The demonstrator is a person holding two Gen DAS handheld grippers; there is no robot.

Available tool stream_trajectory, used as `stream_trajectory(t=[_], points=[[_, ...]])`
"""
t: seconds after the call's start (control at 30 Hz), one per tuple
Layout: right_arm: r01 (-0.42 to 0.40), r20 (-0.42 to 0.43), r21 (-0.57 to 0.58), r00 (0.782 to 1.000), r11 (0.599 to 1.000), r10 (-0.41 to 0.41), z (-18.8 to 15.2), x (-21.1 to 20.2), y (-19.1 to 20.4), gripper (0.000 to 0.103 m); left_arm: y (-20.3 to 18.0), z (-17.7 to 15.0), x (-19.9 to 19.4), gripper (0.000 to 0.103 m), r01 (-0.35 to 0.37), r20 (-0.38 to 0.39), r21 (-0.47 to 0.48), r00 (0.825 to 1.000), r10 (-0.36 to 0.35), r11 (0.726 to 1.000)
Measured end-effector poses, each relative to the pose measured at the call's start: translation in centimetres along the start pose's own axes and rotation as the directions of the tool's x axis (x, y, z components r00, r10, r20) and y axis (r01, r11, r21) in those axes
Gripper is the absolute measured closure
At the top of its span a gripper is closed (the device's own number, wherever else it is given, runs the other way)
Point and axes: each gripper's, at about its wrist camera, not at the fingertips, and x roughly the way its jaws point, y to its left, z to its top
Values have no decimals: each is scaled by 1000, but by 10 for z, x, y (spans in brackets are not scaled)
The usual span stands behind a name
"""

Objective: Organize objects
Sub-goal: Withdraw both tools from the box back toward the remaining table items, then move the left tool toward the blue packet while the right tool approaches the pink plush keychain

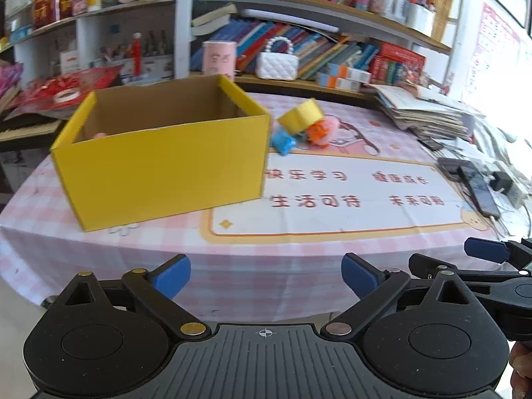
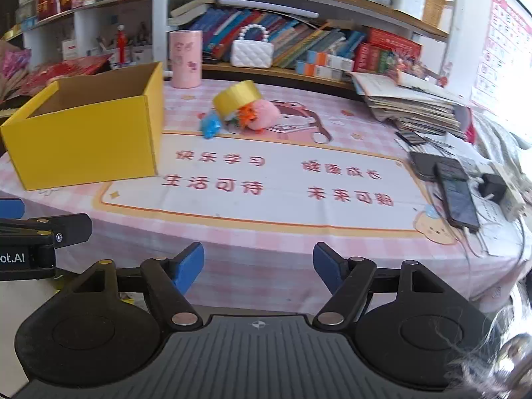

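- The left gripper (image 1: 266, 277) was seen with its blue pads (image 1: 173, 274) spread wide, nothing between them; only the pink checked tablecloth (image 1: 232, 266) lay beyond the jaws.
- The right gripper (image 2: 258, 267) was likewise released, its blue-padded jaws parted over the near table edge with nothing held.
- The two grippers were held side by side, a tip of the right one showing at the right edge of the left wrist view.
- Ahead and left of the left jaws, a yellow cardboard box (image 1: 166, 166) stood open-topped on the cloth; a small pink thing (image 1: 99, 135) could be made out inside at its far left corner, too little shown to identify.
- Further ahead of both jaws, just right of the box, a cluster of small objects was found: a blue toy (image 2: 210, 127), a yellow tape roll (image 2: 236, 100) leaning tilted, an orange tufted piece (image 2: 248, 115) and a pink plush (image 2: 267, 114), all touching or nearly so.
- To the far right of the right jaws, two dark phones (image 2: 457, 196) lay near the table edge.
- Furthest off, a pink canister (image 2: 185, 59) and a white quilted handbag (image 2: 251, 53) stood before shelves of books (image 2: 299, 43).
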Motion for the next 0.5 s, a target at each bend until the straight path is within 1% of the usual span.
stream_trajectory(t=[0.23, 0.5], points=[[47, -7, 43, 999, 998, -47, -1, 0, -19, 27, -18, 7, 9, 4, 47, -5, 41, 999, -47, 998], [55, -24, 40, 998, 998, -54, 3, 14, -37, 22, -36, 15, 29, 4, 64, -30, 42, 998, -63, 997]])
